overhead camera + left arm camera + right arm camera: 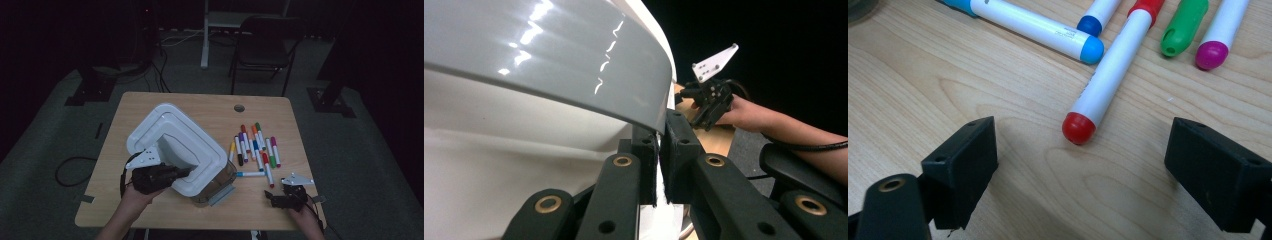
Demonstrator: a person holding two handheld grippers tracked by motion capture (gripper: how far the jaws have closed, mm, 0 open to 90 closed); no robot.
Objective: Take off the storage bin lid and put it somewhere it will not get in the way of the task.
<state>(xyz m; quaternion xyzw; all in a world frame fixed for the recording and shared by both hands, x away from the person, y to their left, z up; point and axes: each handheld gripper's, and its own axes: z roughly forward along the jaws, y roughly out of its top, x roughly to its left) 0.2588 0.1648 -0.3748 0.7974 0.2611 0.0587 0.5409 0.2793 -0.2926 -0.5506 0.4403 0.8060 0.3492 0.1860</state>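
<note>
A white, rounded-square lid (175,145) stands tilted above a clear plastic bin (222,185) at the table's middle front. My left gripper (184,173) is shut on the lid's near rim. In the left gripper view the rim (574,70) is pinched between the two black pads of that gripper (659,165). Several coloured markers (255,147) lie loose to the right of the bin. My right gripper (271,196) rests at the front right, open. In its own view the right gripper (1088,160) has its jaws wide apart, with a red-capped marker (1108,75) lying just ahead of them, untouched.
A light-blue marker (1033,27), a green one (1183,25) and a magenta one (1220,42) lie beyond the red one. The wooden table (150,105) has a cable hole (239,108) at its far edge. A dark chair (265,45) stands behind the table.
</note>
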